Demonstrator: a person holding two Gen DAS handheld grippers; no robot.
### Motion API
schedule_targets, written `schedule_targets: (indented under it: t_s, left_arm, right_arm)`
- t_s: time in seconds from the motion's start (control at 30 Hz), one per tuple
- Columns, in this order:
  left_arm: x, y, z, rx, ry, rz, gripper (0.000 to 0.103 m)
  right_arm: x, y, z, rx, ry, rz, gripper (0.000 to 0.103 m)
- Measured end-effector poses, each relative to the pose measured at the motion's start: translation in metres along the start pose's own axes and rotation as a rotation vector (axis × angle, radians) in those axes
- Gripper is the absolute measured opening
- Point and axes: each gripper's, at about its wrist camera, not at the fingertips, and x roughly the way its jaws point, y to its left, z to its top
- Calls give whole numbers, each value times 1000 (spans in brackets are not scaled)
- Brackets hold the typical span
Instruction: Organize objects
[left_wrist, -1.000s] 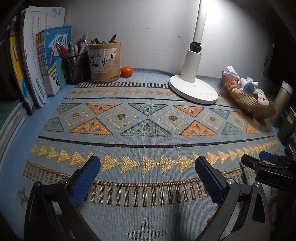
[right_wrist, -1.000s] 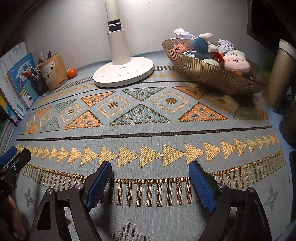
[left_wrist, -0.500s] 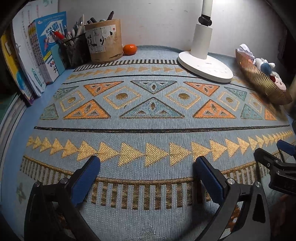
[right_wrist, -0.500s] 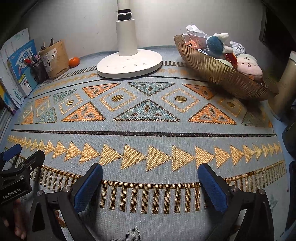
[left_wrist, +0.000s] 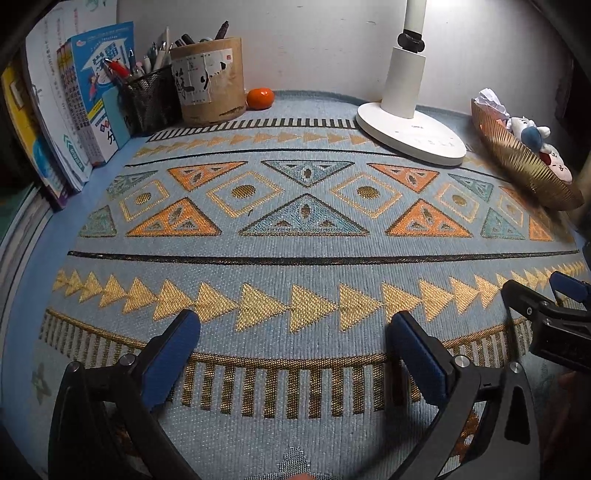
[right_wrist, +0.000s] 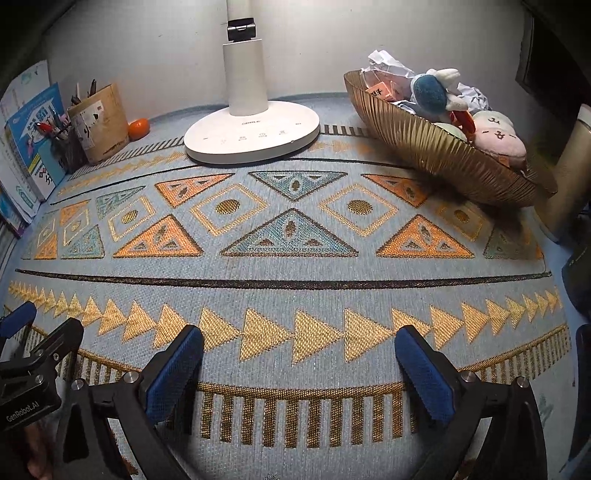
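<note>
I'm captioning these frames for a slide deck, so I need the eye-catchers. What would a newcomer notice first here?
The patterned mat with its gold and orange triangles fills the desk. At the back stands a white lamp; to its right a gold ribbed bowl is heaped with plush toys. A small orange fruit sits beside the pen holder at far left.

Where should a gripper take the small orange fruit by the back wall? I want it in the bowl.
Probably across the orange fruit's round middle, coming from the front: the wall is behind it and the wooden pen holder sits close on its left.
</note>
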Motion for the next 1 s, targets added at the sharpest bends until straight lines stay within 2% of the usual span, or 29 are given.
schedule_targets:
  t_s: [0.13,1.0]
  left_arm:
    - [0,0,0,0,0,0,103]
    - [0,1,0,-1,-1,-6,103]
  right_arm:
    - [-4,-1,-8,8,-36,-4,103]
    - [-12,1,-11,-11,-38,13,103]
